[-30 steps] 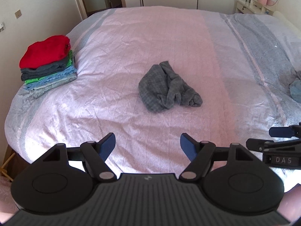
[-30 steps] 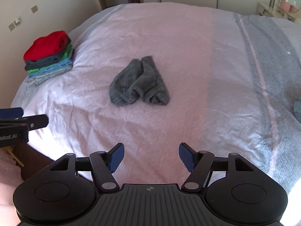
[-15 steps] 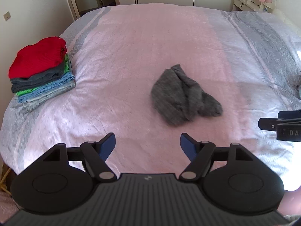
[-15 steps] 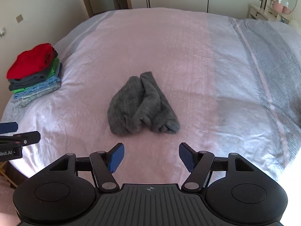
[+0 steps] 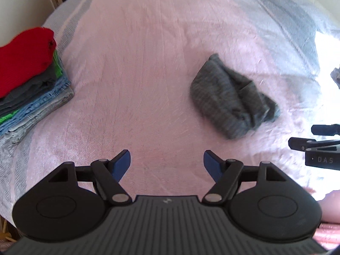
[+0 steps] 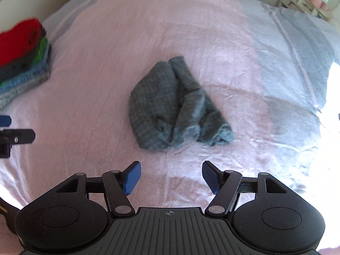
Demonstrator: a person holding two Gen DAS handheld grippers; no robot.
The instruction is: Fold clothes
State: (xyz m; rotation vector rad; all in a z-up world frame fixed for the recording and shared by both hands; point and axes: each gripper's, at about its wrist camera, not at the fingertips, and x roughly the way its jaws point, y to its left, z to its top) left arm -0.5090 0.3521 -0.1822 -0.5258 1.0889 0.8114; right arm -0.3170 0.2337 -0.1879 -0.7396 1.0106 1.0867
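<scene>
Cloth, a grey garment (image 6: 176,106), lies crumpled mid-bed (image 5: 138,63), well apart from the folded stack (image 5: 27,80) at far left. Left claw (image 5: 166,163) and right claw (image 6: 171,176) hover near, both spread, empty. Pinching several bunched layers could tangle the fold.

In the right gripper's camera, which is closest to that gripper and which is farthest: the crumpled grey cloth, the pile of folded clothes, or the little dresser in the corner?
From the right gripper:
1. Crumpled grey cloth, just ahead on the middle of the bed.
2. Pile of folded clothes, farther off at the bed's left edge, red piece on top.
3. Dresser, beyond the bed in the far right corner.
</scene>
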